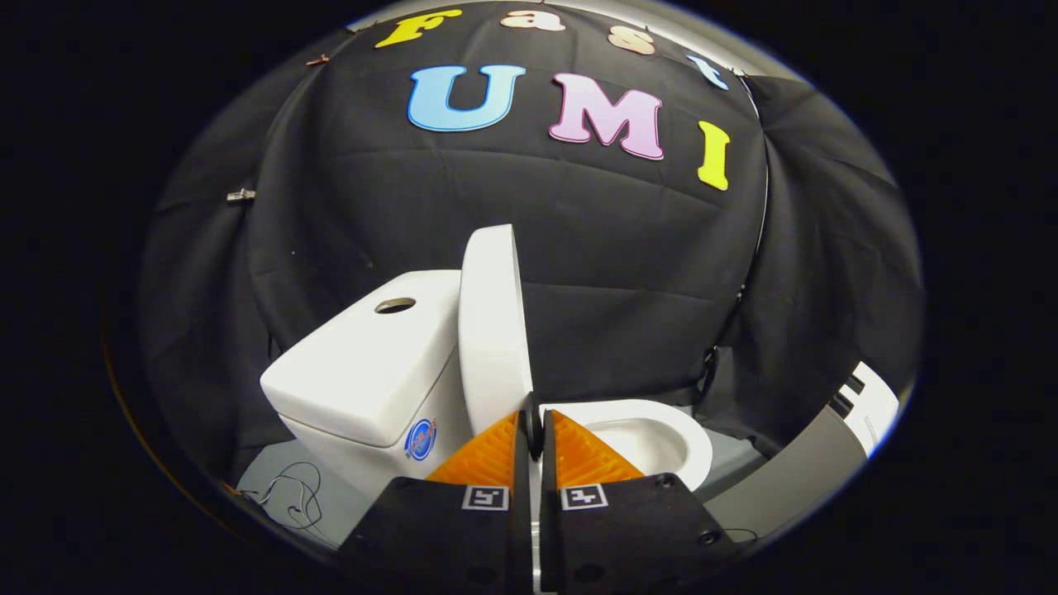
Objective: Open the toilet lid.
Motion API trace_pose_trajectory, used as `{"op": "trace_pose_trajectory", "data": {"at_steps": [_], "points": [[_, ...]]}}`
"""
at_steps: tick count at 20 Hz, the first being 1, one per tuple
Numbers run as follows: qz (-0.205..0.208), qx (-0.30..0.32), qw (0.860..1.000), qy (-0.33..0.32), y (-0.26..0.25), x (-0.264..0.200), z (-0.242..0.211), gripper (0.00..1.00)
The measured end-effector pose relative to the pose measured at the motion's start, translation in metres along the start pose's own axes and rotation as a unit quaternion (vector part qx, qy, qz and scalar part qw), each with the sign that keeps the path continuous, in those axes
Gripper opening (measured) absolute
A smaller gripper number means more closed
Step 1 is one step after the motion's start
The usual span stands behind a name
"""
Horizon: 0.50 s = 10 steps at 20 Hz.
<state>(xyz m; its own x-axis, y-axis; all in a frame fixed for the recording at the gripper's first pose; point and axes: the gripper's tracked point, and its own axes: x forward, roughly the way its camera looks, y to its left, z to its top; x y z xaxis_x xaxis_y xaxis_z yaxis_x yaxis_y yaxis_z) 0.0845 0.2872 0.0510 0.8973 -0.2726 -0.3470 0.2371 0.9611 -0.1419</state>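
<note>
While upright, glossy oval toilet lid (493,326), claw (533,430) pinched together.

round blue sticker on toilet tank (421,439), wording unreadable

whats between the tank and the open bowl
The raised toilet lid stands upright between the tank and the bowl, seen in the gripper view just beyond the closed gripper.

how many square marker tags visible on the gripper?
2. One marker tag sits on the left finger block, the other on the right, both just behind the gripper, whose fingers are closed together below the raised toilet lid. Others may be hidden.
</note>
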Motion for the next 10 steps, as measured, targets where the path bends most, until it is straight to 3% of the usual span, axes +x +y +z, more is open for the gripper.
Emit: {"op": "trace_pose_trajectory", "data": {"at_steps": [10], "points": [[0.001,-0.021,1.000,-0.010,0.022,-0.003,0.000,0.10]]}}
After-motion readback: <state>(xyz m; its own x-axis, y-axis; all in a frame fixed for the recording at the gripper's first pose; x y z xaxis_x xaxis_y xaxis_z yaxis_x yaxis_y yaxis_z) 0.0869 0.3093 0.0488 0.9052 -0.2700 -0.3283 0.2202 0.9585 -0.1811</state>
